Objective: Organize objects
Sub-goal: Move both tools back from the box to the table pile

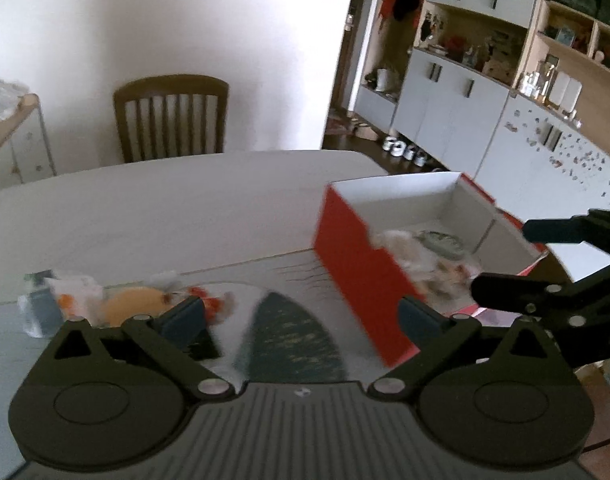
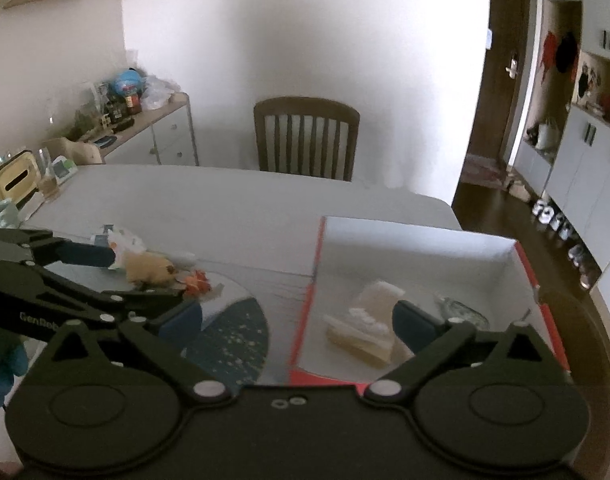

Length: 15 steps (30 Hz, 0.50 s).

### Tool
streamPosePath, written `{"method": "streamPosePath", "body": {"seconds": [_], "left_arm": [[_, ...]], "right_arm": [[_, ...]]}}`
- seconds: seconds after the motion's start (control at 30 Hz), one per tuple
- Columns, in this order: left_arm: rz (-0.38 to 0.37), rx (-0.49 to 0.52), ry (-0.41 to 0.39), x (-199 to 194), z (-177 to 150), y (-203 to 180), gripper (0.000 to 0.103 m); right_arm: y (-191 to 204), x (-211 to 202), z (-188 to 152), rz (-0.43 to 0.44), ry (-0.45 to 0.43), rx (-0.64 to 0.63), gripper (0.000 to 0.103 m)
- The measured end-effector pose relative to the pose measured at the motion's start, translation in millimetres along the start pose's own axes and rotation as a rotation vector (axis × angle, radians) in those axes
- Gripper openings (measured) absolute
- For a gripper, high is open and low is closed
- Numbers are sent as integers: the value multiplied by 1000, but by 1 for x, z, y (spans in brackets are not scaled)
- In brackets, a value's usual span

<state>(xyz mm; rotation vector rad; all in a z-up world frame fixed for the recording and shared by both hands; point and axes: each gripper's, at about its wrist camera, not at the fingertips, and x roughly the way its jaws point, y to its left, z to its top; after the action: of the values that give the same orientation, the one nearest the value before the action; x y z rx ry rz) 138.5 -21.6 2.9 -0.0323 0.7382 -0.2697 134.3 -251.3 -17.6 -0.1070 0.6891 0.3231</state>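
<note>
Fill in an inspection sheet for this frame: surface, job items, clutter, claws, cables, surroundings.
Surface: pale table with a dark patterned mat at the near edge.
Job items: red box, open, holding a pale folded item and a dark round item; a loose pile of a tan toy and wrappers lies on the table left of the box.
Clutter: tissue holder and mug at the table's far left corner.
Claws: left claw open and empty, over the mat; right claw open and empty, one finger over the box.
Cables: nothing seen.
Surroundings: wooden chair behind the table, crowded sideboard, white cabinets, dark door.
</note>
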Motion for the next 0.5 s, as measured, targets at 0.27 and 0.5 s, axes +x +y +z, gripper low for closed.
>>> {"method": "streamPosePath", "body": {"seconds": [0.27, 0.5], "left_arm": [[46, -58, 49, -6, -18, 57, 103], [58, -96, 72, -6, -33, 104, 103]], "right_arm": [[39, 23, -4, 27, 56, 18, 102], [68, 49, -11, 29, 116, 28, 102]]}}
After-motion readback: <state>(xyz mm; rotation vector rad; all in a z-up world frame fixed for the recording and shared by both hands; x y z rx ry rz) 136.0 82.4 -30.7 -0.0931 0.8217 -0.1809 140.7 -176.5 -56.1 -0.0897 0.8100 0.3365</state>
